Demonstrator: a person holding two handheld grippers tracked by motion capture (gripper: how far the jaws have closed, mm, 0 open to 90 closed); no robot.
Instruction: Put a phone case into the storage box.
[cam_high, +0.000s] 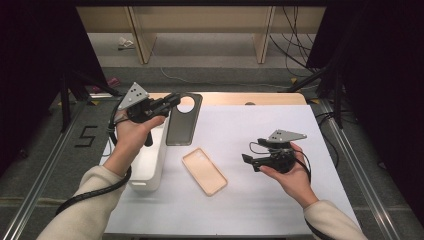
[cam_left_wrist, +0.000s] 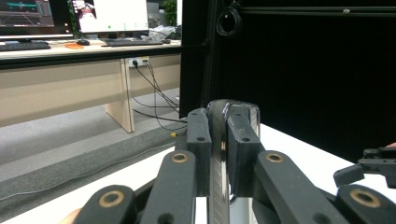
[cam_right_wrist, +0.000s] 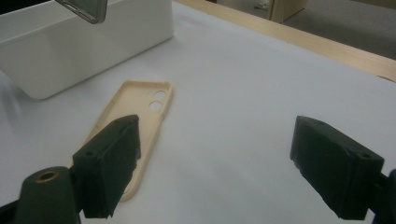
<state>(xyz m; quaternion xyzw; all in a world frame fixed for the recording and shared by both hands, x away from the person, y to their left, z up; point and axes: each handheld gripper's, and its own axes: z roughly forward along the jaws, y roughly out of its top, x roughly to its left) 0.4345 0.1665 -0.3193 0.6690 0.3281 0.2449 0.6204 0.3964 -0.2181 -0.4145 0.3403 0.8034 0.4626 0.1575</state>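
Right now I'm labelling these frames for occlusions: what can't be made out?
- Inside of the white bin: high view, hidden by the left forearm and its own walls.
- Dark phone case, gripped edge: covered by the left gripper.
- Its flat sides: left gripper view, seen edge-on.
- Beige phone case, near end: right gripper view, behind a jaw.

Dark phone case (cam_high: 183, 120) with round camera cutout, clamped edge-on, lifted over white box's (cam_high: 150, 165) far end
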